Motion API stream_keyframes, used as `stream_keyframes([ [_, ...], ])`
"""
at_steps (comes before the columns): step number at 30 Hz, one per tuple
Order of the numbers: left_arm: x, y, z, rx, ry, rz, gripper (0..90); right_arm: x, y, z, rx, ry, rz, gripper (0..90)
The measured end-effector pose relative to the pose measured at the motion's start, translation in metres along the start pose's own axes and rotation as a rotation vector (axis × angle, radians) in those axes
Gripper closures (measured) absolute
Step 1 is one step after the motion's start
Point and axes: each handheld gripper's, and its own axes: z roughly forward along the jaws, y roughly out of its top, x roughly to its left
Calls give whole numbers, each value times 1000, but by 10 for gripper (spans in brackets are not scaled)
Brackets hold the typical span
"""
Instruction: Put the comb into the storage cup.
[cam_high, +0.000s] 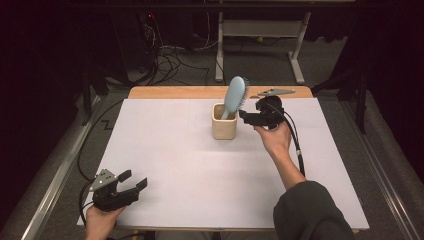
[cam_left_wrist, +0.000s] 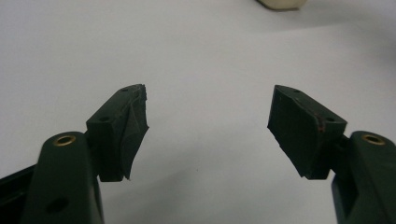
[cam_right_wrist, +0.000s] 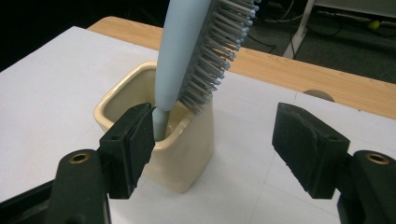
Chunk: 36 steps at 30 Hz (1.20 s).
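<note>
A light blue hairbrush (cam_high: 235, 95) stands handle-down in a cream cup (cam_high: 223, 127) at the far middle of the white table, its bristles facing right. My right gripper (cam_high: 245, 117) is level just right of the cup and is open. In the right gripper view the brush (cam_right_wrist: 187, 51) leans out of the cup (cam_right_wrist: 182, 163); one pad (cam_right_wrist: 135, 140) is close to the rim by the handle, the other well clear, and the gripper (cam_right_wrist: 215, 122) grips nothing. My left gripper (cam_high: 135, 180) rests open at the near left corner, with bare table between the jaws of the gripper (cam_left_wrist: 210, 126).
The white sheet (cam_high: 200, 165) covers the table, with a wooden strip (cam_high: 170, 92) along the far edge. Beyond it are a desk frame (cam_high: 260, 30) and floor cables (cam_high: 170, 60). The right gripper's cable (cam_high: 299, 150) trails along the forearm.
</note>
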Motion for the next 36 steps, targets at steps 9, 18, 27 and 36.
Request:
stream_keyframes([
  [9, 0, 0, -1, -3, 1, -2, 291, -1, -4, -10, -13, -5, -14, 303],
  [18, 0, 0, 0, 0, 2, -4, 291, -5, -11, -23, -29, -4, -21, 307],
  [27, 0, 0, 0, 1, 2, -5, 292, -11, -17, -35, -46, -9, -15, 309],
  [36, 0, 0, 0, 1, 4, -4, 294, -14, -26, -42, -49, -3, -13, 310],
])
